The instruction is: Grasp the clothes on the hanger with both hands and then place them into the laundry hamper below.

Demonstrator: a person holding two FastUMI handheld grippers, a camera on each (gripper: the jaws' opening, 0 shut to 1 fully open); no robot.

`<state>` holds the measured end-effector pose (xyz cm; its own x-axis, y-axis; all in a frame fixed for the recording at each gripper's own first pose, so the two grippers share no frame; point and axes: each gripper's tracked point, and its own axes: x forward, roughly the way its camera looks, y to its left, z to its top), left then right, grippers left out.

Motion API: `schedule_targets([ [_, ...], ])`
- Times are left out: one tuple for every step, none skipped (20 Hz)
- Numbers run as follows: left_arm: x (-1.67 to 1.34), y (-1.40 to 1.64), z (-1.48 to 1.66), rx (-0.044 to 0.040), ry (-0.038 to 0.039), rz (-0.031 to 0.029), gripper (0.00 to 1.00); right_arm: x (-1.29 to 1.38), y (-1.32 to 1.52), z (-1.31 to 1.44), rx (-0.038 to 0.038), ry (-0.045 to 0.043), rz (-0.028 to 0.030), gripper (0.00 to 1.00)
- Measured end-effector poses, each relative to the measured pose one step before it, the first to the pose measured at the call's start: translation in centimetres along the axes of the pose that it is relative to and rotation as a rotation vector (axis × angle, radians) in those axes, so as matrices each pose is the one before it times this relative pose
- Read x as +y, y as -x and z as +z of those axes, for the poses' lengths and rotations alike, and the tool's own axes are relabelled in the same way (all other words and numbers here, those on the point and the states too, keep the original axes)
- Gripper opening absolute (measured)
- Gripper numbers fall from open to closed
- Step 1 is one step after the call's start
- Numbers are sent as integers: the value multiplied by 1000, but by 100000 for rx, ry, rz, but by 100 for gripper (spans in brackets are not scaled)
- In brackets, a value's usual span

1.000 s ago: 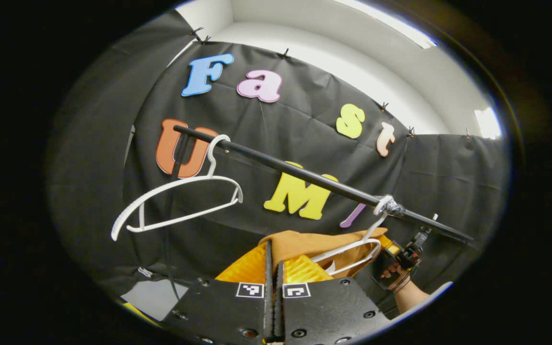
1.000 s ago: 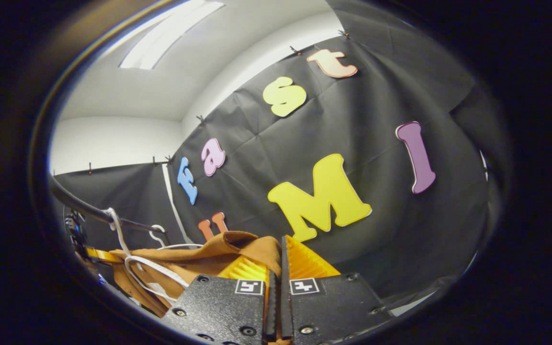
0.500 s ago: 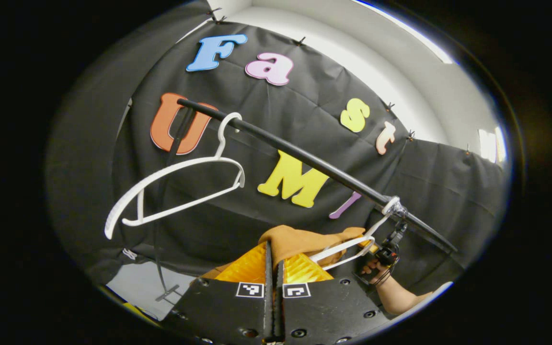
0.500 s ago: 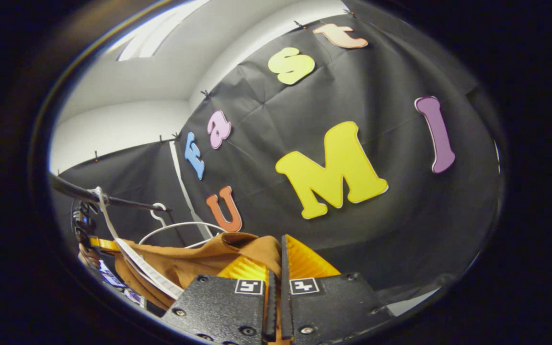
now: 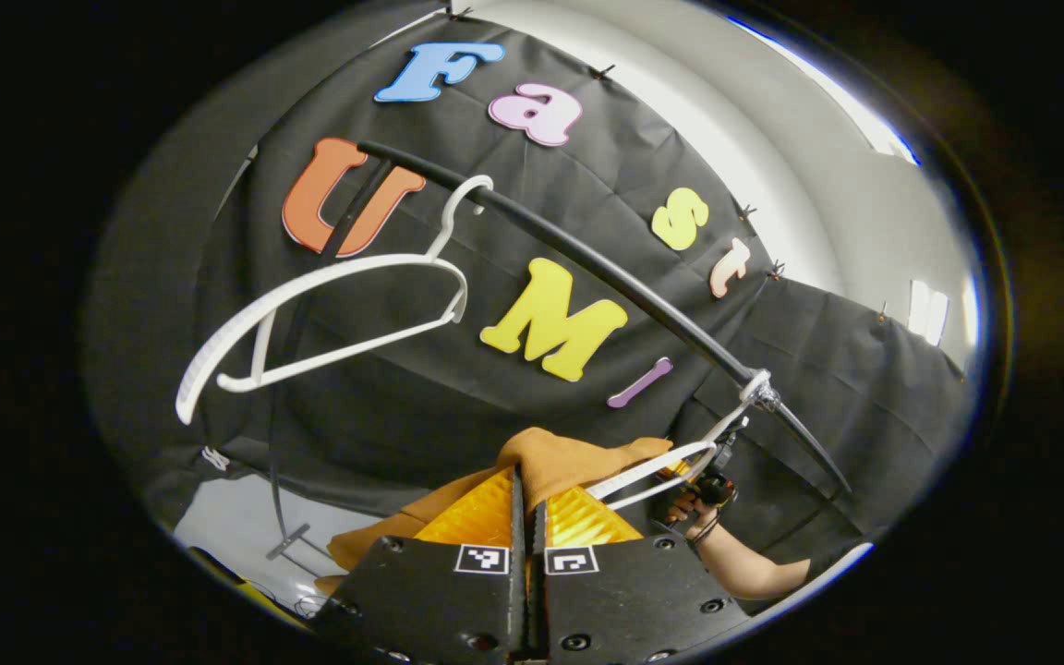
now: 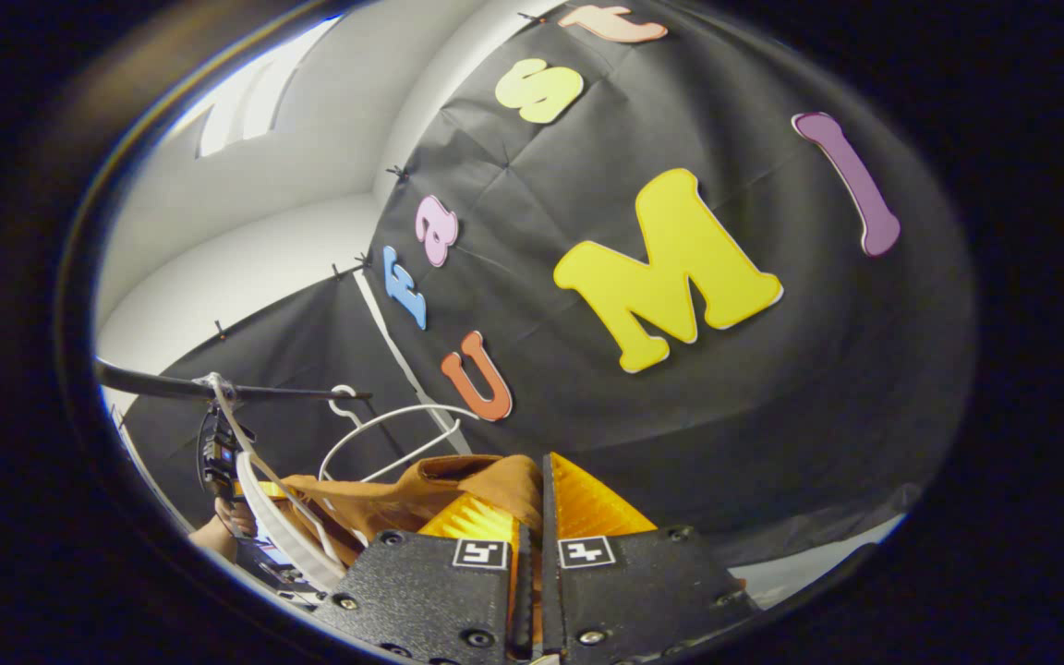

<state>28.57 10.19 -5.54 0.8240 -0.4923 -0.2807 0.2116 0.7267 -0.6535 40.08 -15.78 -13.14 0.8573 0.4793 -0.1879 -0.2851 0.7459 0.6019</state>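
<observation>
Brown garment (image 5: 569, 459) is hanging low between both grippers, just under the black rail (image 5: 587, 263), stretched across from one clamp to the other. In the left gripper view the left gripper (image 5: 525, 503) is sitting with its fingers pressed together on one end of the cloth, fabric bunching up above the tips. In the right gripper view the right gripper (image 6: 532, 503) is doing the same on the other end (image 6: 421, 494), fingers pinching the cloth with no gap showing.

White hanger (image 5: 652, 471) tied to the rail is lying against the garment, tilting down toward it; whether it's still threaded through the cloth, can't tell. Second white hanger (image 5: 320, 323) is hanging bare on the rail, well apart from the garment. A hand (image 5: 694, 503) is gripping the far gripper's handle just beyond the tied hanger. Pale floor (image 5: 246, 531) is showing below.
</observation>
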Motion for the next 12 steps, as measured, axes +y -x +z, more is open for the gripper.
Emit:
schedule_targets([
  [501, 43, -881, 1477, 268, 421, 5, -490, 67, -596, 603, -4, -1339, 7],
  [502, 244, -824, 710, 567, 290, 1, -201, 73, -480, -120, -745, -392, 7],
  [329, 23, -341, 181, 1208, 122, 1, 57, 197, -423, -466, -1641, 483, 7],
  [462, -865, -420, 117, 1416, 236, 5, 245, 332, -490, -410, -1126, 264, 7],
  [384, 241, -167, -167, 1144, 204, 0, 16, 290, -524, -67, -394, -405, 7],
  [441, 181, -650, 441, 237, 861, 7, -184, 341, -698, 542, 767, -989, 7],
  [302, 306, -701, 32, -129, 777, 0, -111, 332, -702, 486, 1024, -1177, 7],
  [345, 625, -682, 473, 326, 770, 0, 15, 454, -680, 395, 399, -847, 7],
  [289, 197, -358, 0, 917, 238, 0, 26, 361, -593, 297, -410, -683, 7],
  [257, -159, -325, 94, 1313, -10, 0, -59, 359, -484, 461, -163, -1144, 7],
  [271, -37, -411, 52, 1260, 511, 0, 9, 221, -617, 814, -224, -778, 7],
  [209, 281, -635, -153, 933, 1185, 0, -143, 428, -712, 1047, 105, -1203, 7],
])
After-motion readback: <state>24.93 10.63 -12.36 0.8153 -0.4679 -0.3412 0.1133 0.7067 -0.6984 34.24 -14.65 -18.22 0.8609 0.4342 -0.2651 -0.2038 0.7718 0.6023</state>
